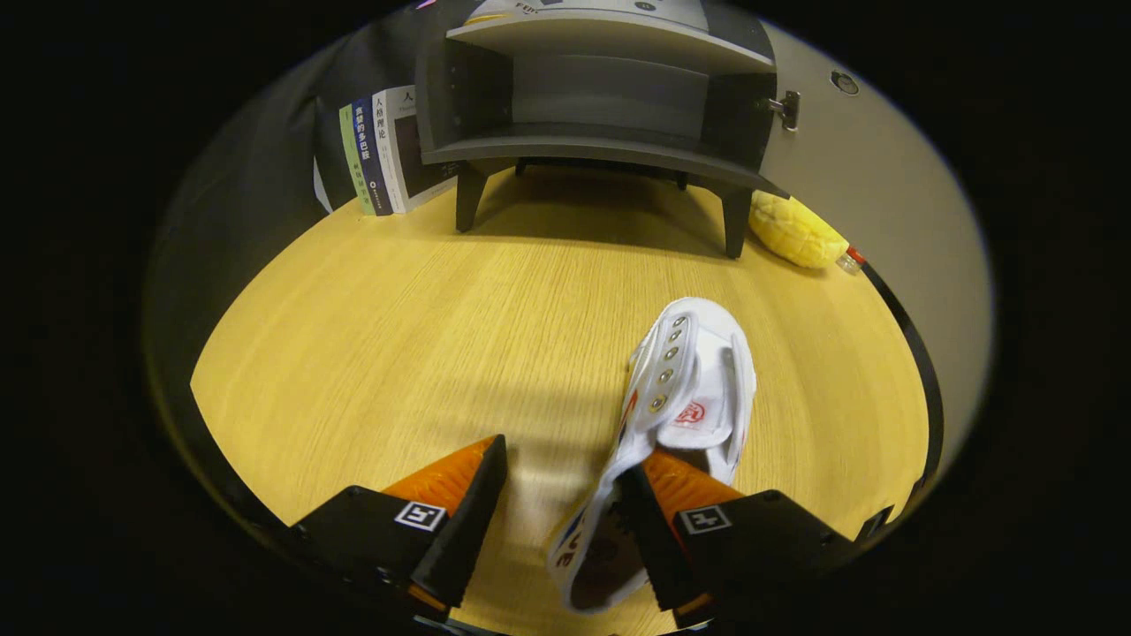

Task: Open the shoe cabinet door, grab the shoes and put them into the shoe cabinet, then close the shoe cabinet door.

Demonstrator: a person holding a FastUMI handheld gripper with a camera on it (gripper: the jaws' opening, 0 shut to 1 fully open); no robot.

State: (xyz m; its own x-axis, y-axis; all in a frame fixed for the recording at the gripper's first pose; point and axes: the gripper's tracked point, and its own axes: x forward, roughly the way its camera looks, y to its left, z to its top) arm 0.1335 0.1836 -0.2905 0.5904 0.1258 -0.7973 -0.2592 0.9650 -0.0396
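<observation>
Gripper view: gripper [561, 495] fingers spread wide, pressing on nothing. White shoe [680, 406] lies on the wooden table [398, 336], its collar wall against the inner face of the right finger, left finger well clear. Long axis runs from 6 toward 1 o'clock. Shoe cabinet [601, 106] at 12 o'clock, well beyond, door [870, 177] swung open. To grip, the fingers likely must straddle that wall.

The upright books [382, 152] at ten o'clock of the open grey shoe cabinet [601, 97] carry Chinese spine titles, too small to read surely.

The white canvas shoe [685, 389] bears a red round logo, illegible.
</observation>
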